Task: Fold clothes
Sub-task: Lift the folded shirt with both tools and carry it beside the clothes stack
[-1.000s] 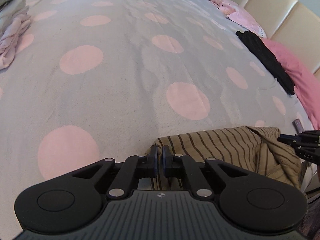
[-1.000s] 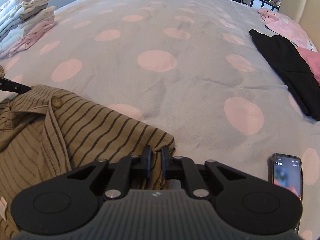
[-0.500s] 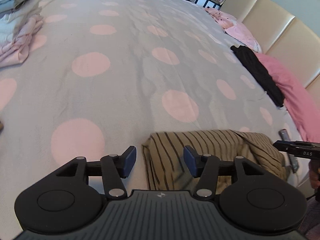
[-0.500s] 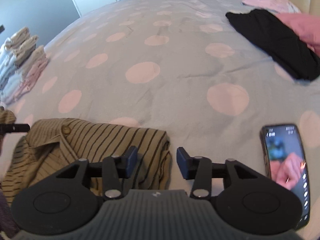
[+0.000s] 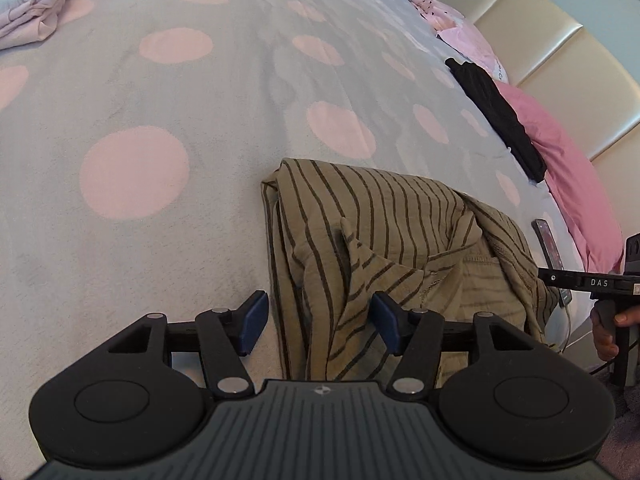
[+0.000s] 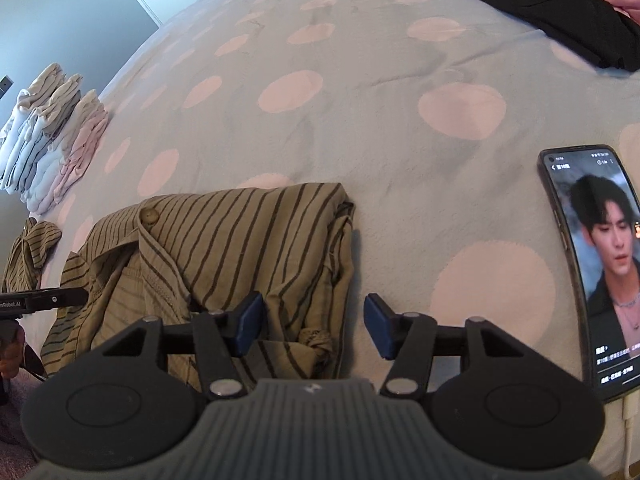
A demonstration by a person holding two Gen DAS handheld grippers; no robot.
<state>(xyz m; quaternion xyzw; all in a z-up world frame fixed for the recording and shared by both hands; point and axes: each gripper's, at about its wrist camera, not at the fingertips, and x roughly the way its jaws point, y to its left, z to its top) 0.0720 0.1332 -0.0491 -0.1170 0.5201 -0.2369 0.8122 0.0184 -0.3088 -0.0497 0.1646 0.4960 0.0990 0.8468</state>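
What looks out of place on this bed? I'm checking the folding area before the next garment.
A phone lies face up on the bedspread right of the striped shirt, its screen lit and a cable at its near end. The shirt is only loosely folded, its collar rumpled. Both the left gripper and right gripper are open, holding nothing.

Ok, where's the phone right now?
In the right wrist view the phone lies screen-up on the dotted bedspread, right of the striped shirt.

Both wrist views low, close, sharing striped shirt.
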